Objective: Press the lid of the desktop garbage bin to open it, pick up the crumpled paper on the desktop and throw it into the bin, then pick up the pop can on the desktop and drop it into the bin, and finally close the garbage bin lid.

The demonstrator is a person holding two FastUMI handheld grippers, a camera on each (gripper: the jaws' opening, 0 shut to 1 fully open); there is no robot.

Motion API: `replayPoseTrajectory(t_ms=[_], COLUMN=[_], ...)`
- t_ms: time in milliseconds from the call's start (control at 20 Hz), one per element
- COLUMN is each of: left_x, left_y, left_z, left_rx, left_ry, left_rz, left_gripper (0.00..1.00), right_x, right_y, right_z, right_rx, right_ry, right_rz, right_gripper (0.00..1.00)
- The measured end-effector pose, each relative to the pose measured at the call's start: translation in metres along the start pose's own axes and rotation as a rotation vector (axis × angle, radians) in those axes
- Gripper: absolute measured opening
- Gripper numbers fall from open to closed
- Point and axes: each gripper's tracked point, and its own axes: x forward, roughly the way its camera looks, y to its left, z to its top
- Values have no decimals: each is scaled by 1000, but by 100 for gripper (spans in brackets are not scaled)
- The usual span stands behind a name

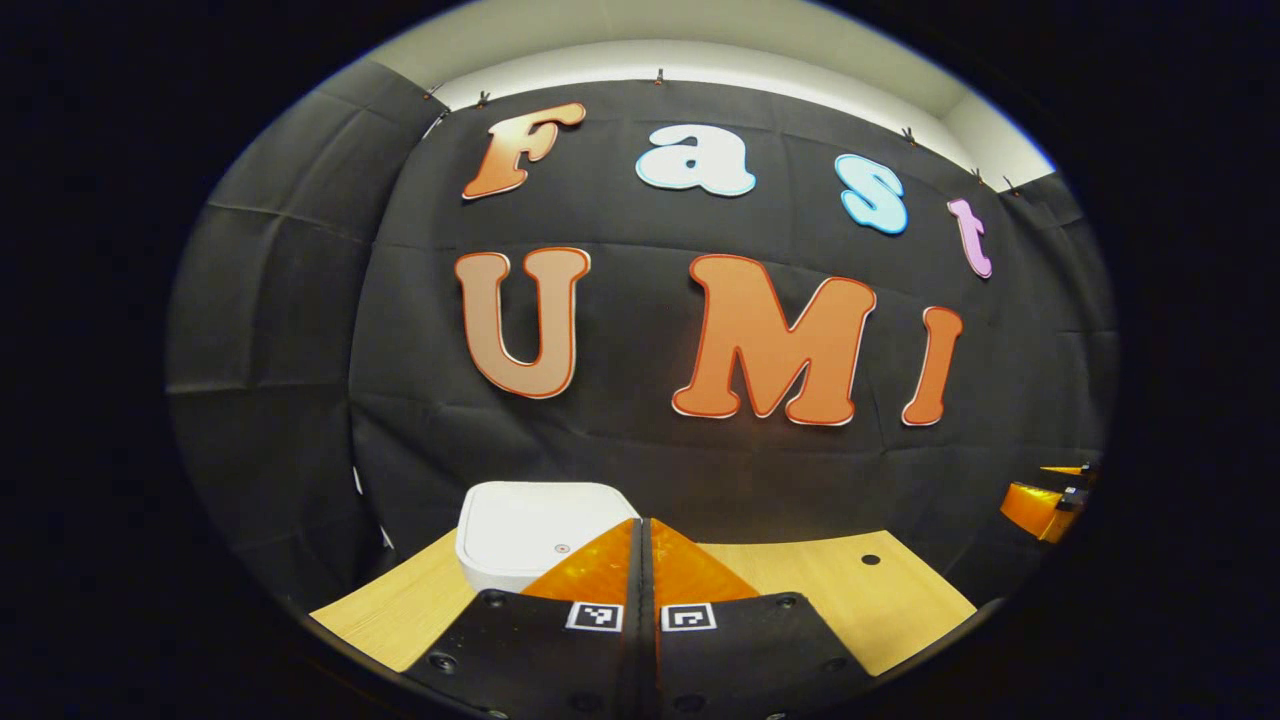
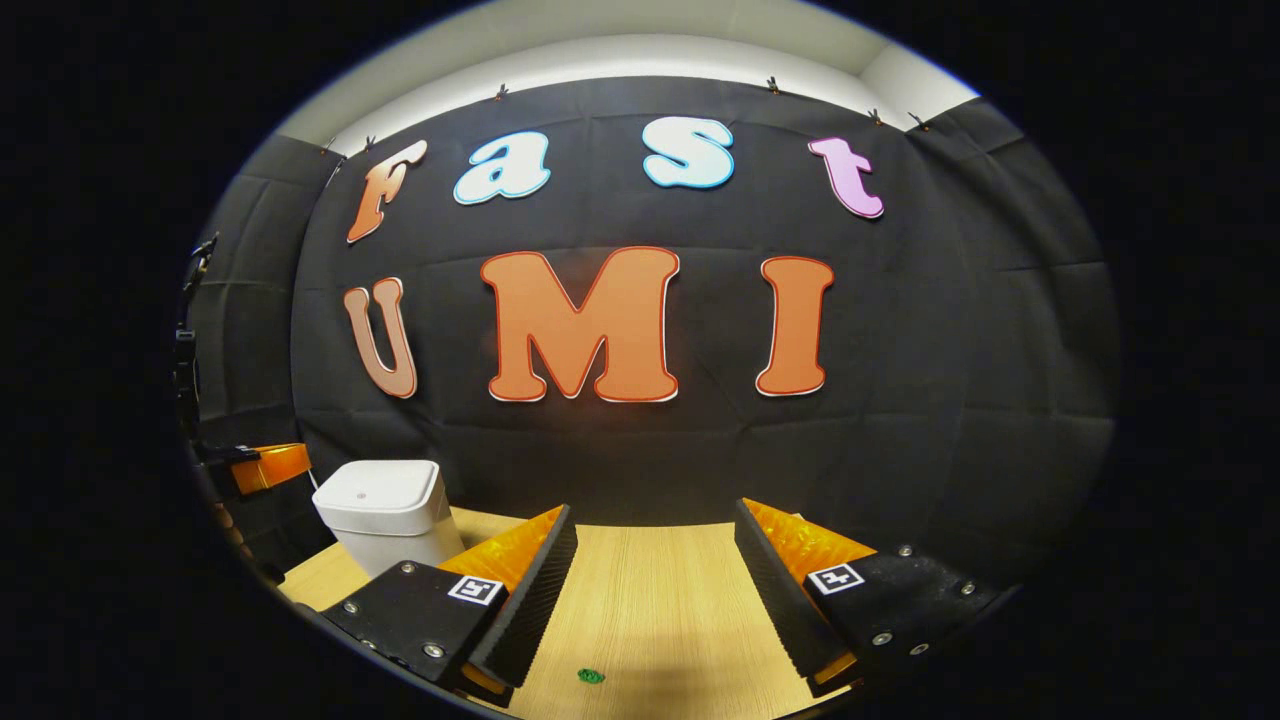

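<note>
Bin [image 1: 535, 535] sits on the wooden worktop [image 1: 830, 590] at its back-left area, close to the black cloth wall, lid closed and flat; white body, small dot mark near the lid's front edge. Left hand-held gripper [image 1: 645, 545] is closed, its 2 fingers pressed together with nothing between them, tips just in front of the bin's right front corner and overlapping it in the left gripper view; can't tell if they touch it. Right hand-held gripper [image 2: 655, 530] is open, fingers wide apart, empty, held over bare worktop [image 2: 650, 600] well to the right of the bin [image 2: 385, 515]. In the right gripper view the bin stands upright at far left, lid shut, with the left hand-held gripper partly seen beside it at the left edge. Small green speck [image 2: 591, 676] lies on the worktop near the right hand-held gripper's left finger. In the left gripper view the right hand-held gripper shows at far right edge.
</note>
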Motion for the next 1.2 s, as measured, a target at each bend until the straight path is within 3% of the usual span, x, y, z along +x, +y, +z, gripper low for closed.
replayPoseTrajectory(t_ms=[250, 600, 850, 1050, 1200], left_x=[17, 82, 125, 136, 145], left_y=[31, 62, 71, 69, 81], left_z=[-4, 31, -17, -59, -75], left_rx=[2, 42, 42, -50, -20], left_ry=[63, 180, 419, 533, 562], left_rz=[39, 12, 5, -10, 32], left_gripper=[0, 0, 0, 0, 0], right_x=[-1, 2, 3, 4, 5], right_y=[0, -6, -13, -21, -21], right_z=[-1, -7, -15, -19, -22], right_rx=[0, 14, 58, 50, 49], right_ry=[4, 33, 62, 72, 81], right_rz=[0, -12, -17, -42, -44], right_gripper=[94, 95, 95, 95, 95])
